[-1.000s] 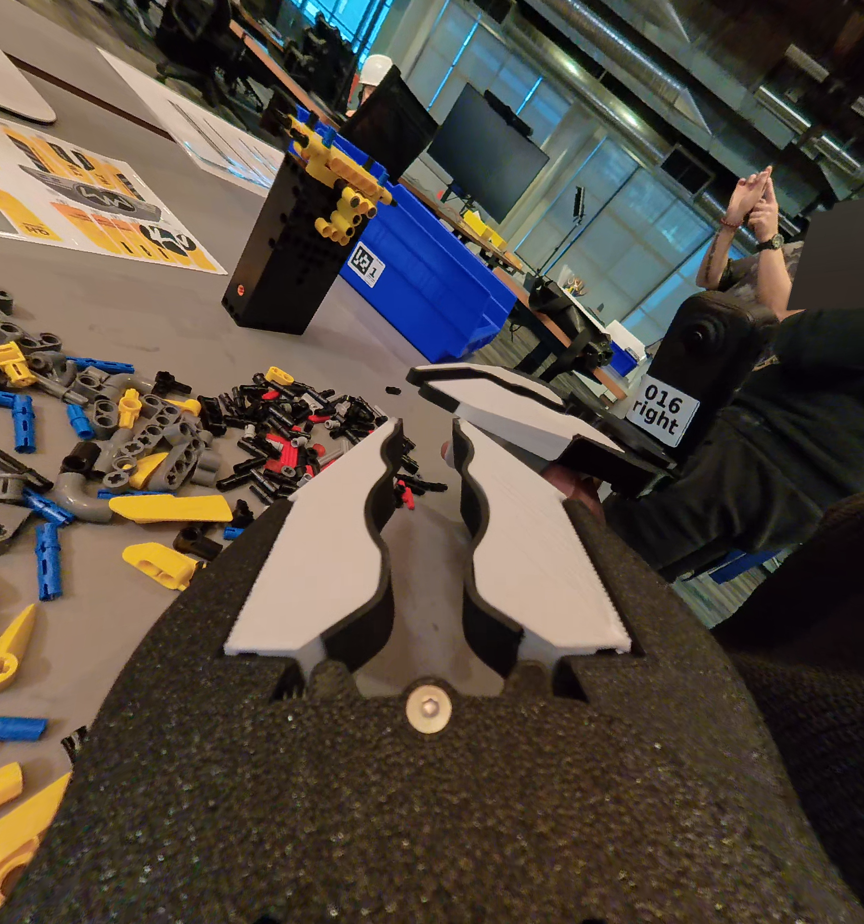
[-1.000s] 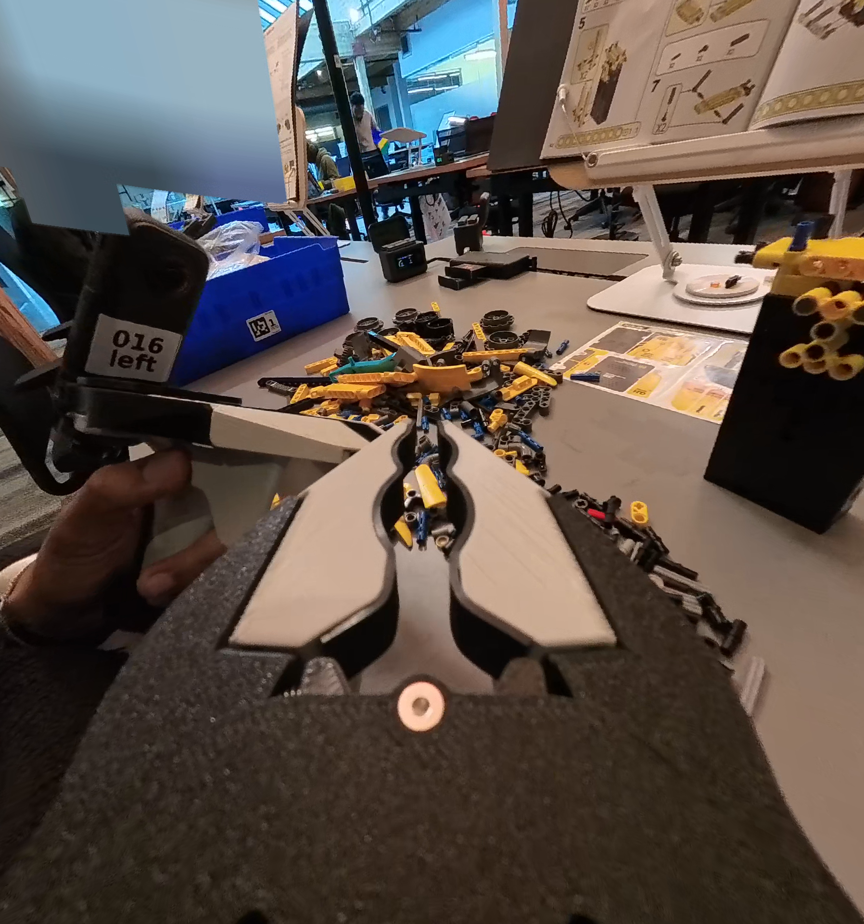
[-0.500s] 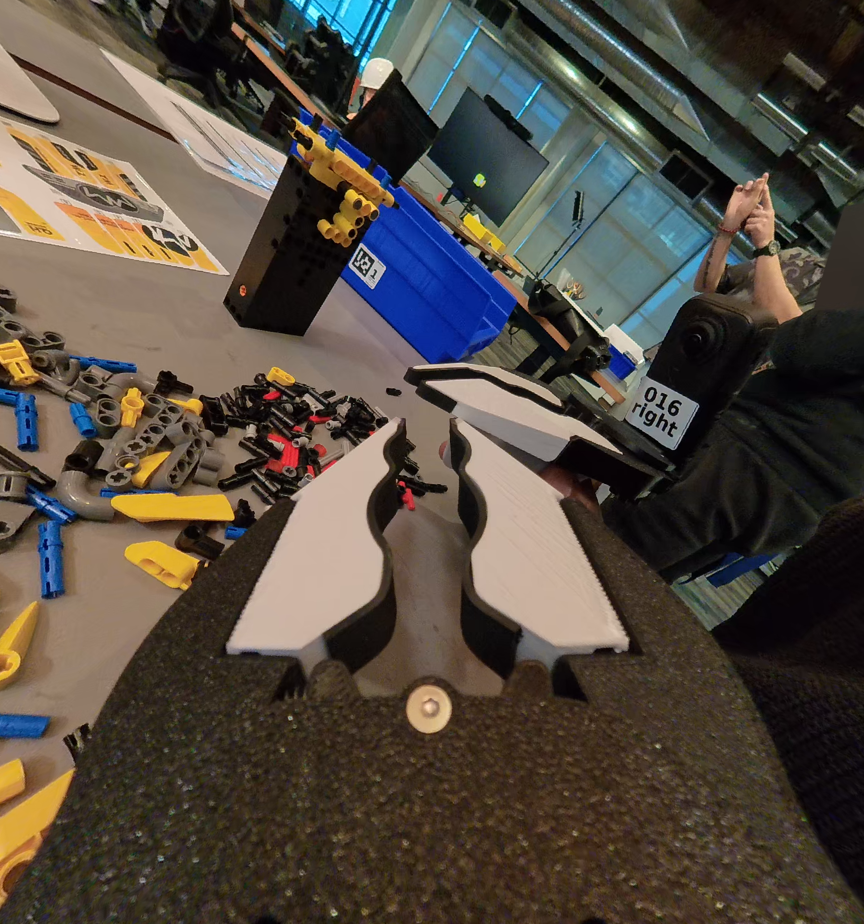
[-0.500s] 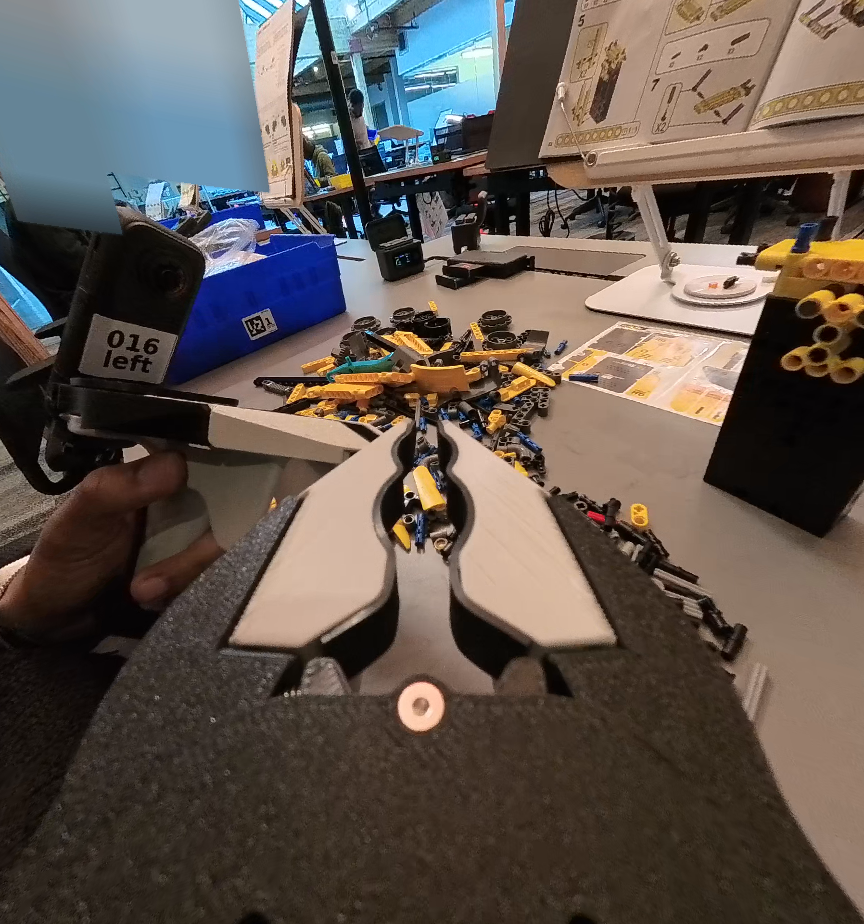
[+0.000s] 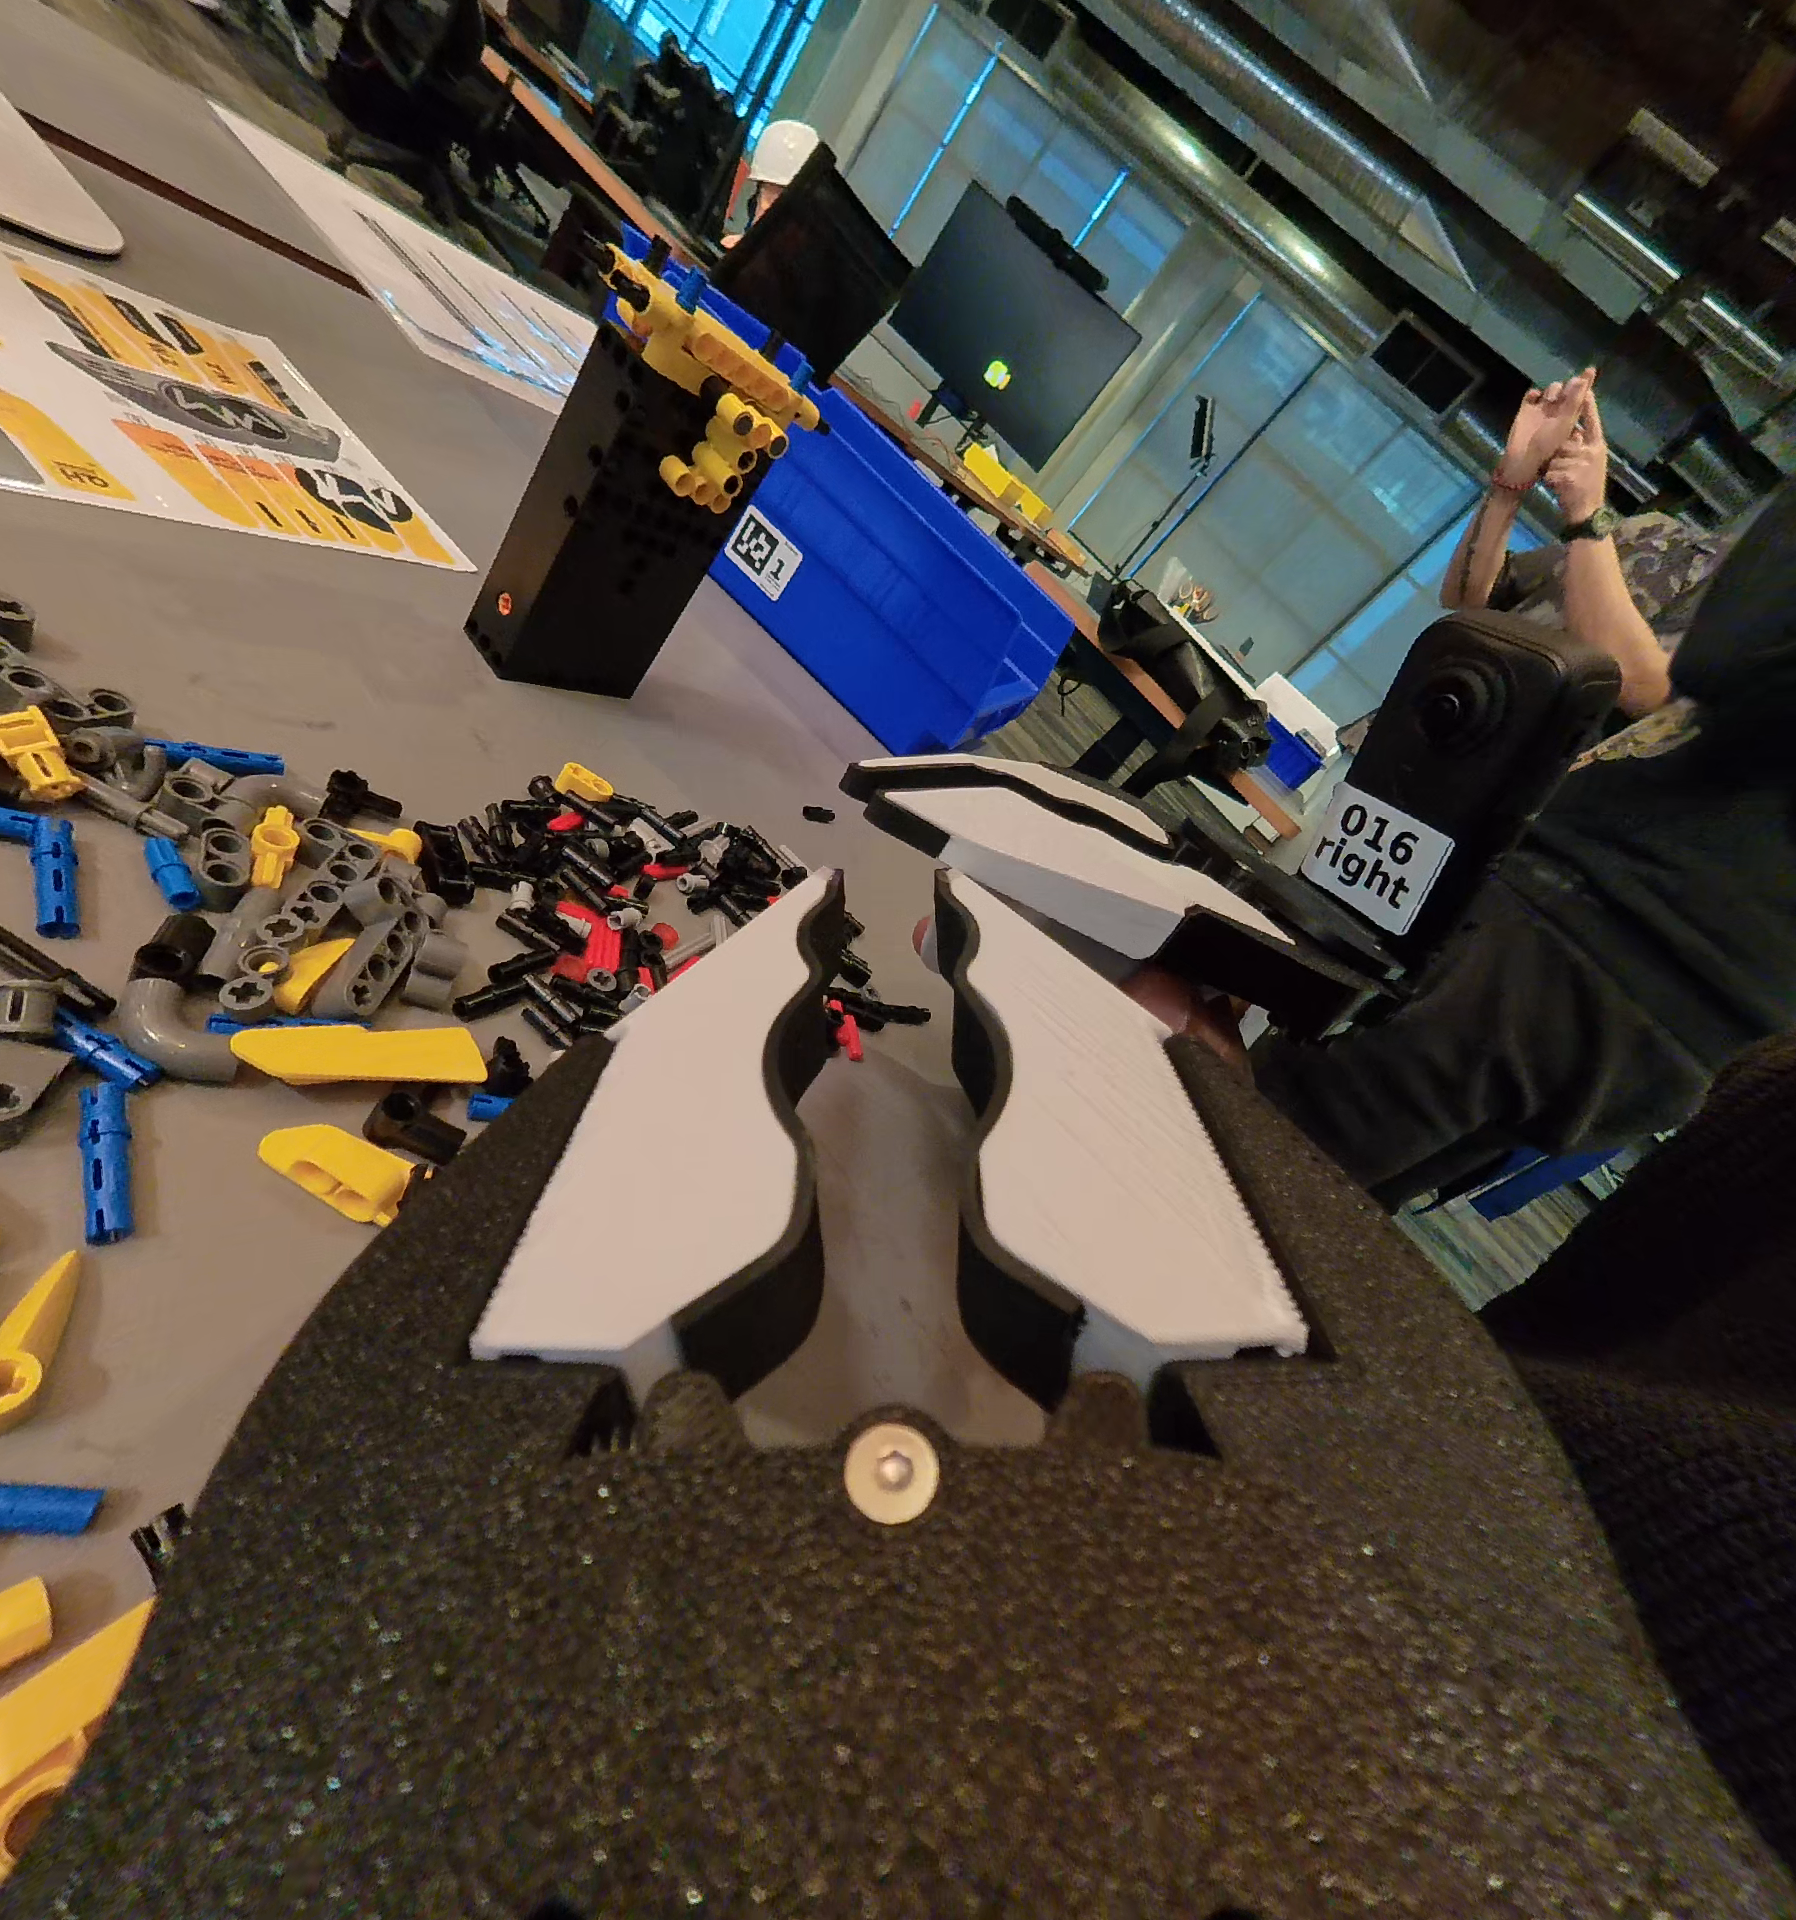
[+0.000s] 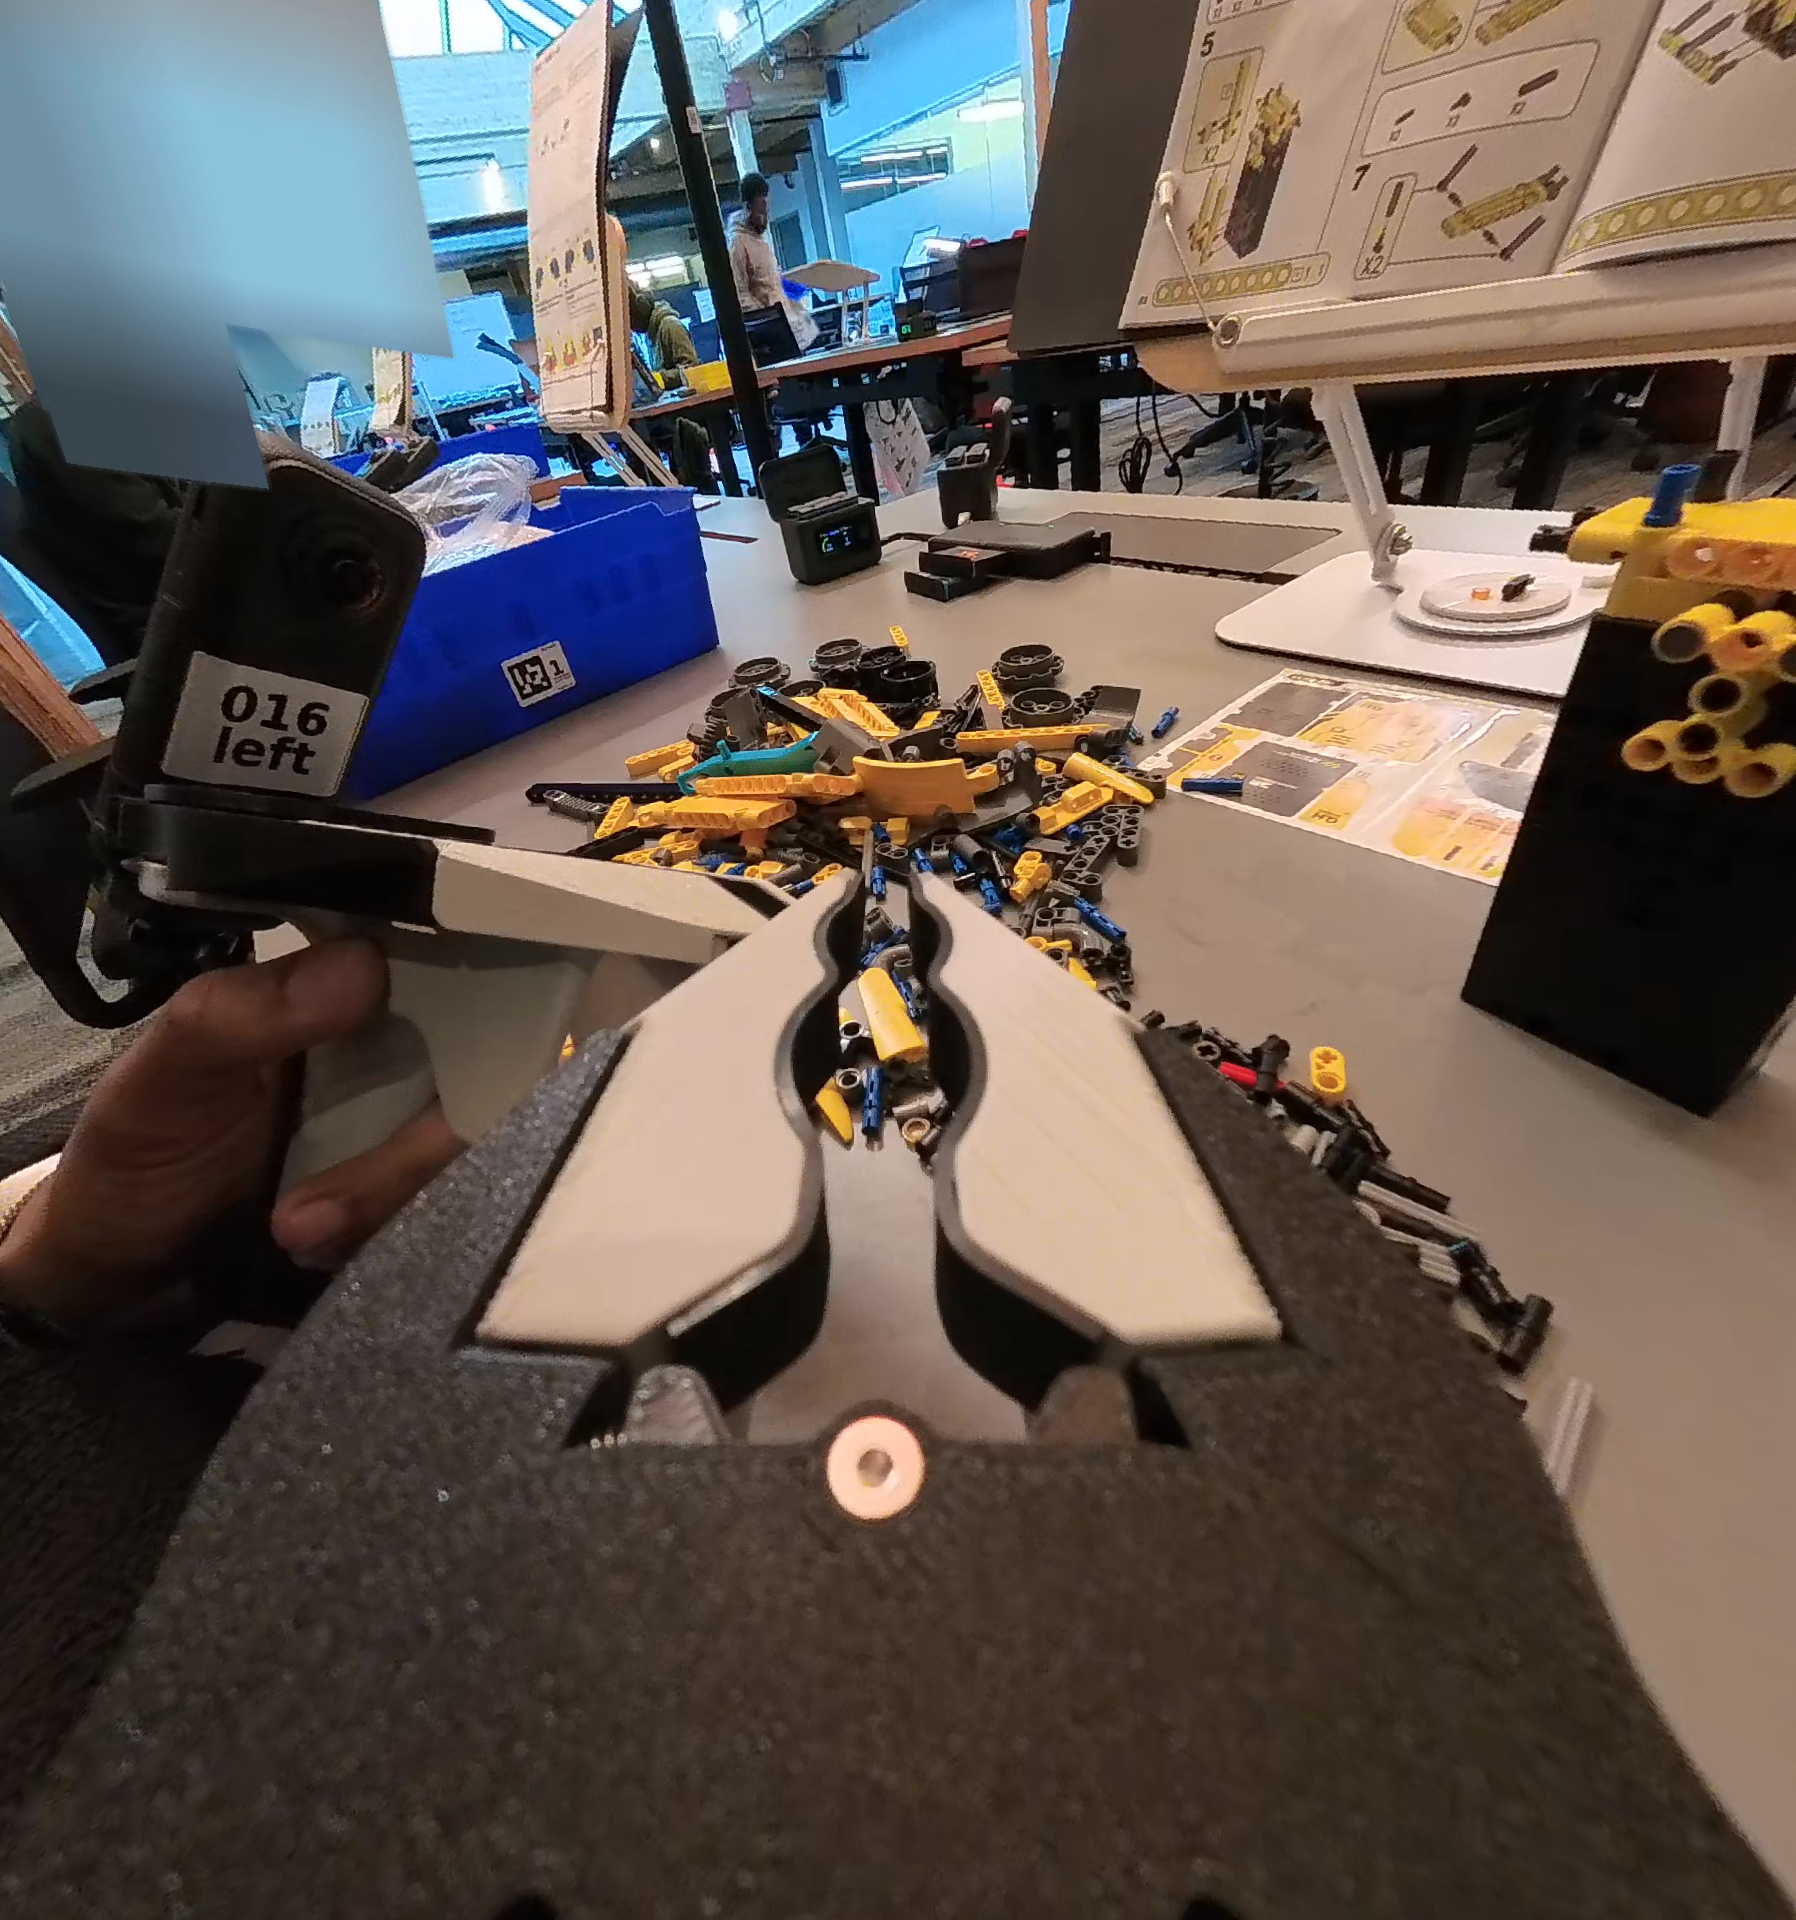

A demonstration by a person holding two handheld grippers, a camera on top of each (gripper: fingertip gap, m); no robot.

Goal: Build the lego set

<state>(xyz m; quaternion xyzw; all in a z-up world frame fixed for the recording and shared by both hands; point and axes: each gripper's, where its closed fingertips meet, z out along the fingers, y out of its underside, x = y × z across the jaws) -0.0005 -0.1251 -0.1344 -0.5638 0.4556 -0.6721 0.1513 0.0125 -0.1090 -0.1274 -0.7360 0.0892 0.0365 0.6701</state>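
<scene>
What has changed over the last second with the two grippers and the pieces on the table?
Almost nothing. The left gripper and right gripper only drifted slightly; both remain a little open and empty, tips near each other above the table. The loose pieces, black block and blue bin stayed put.

A grey table (image 6: 1289,956) carries everything. On it lies a big heap of plastic building pieces (image 6: 873,790), yellow, grey, blue & black, with black wheels at the far side. Near the front edge is a smaller scatter of black and red pins (image 5: 613,914). A black block with yellow pieces on top (image 6: 1652,831) stands upright at the right. Also a blue bin (image 6: 551,623), a printed sheet (image 6: 1393,769), the white base of a stand (image 6: 1393,623), and a small black box (image 6: 826,530).
</scene>
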